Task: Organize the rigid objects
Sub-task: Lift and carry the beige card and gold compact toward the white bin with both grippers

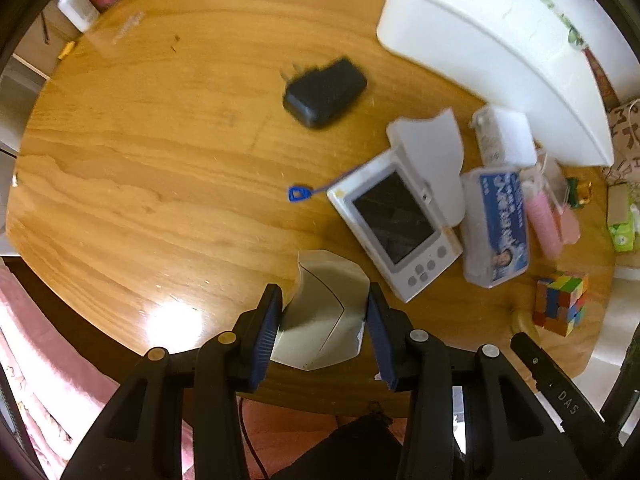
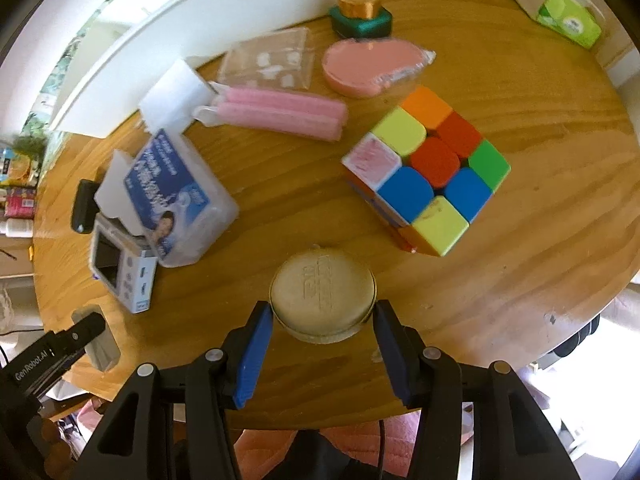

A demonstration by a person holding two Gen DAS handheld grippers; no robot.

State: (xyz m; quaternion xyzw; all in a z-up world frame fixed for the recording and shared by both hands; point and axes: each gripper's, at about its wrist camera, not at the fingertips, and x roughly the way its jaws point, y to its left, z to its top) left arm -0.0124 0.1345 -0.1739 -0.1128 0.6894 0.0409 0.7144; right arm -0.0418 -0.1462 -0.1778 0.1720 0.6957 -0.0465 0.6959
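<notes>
Grey box: pale faceted box (image 1: 324,312) sits clamped between the blue pads of the left tool (image 1: 324,330), seemingly lifted just clear of the desk (image 1: 160,160) near its front edge.
Round case: beige round case (image 2: 323,294) with an embossed lid sits between the pads of the right tool (image 2: 322,348); the pads meet its sides, so I take it as held, also at the front edge of the desk.
Left tool: narrow, closed on the grey box, pointing straight down.
Right tool: a middling gap, filled by the round case, pointing down as well.
Destination: white bin (image 1: 492,52) stands at the far side of the desk, well apart from both held things; it looks the likely place for them.
Neighbours: handheld device (image 1: 394,220), blue-labelled plastic box (image 1: 496,224), puzzle cube (image 2: 428,172), pink rollers (image 2: 280,114), pink compact (image 2: 364,66) and black charger (image 1: 324,94) lie between the tools and the bin.
Doing it well: I'd carry each piece high enough to pass over the clutter, keep both tools upright so nothing slips from the pads, and send one hand in ahead of the other, since the tools are close together.
Risk: the round case offers curved sides, so its grip seems the less secure; a gentle, steady carry suits it.
Release: lower inside the bin wall before opening.
</notes>
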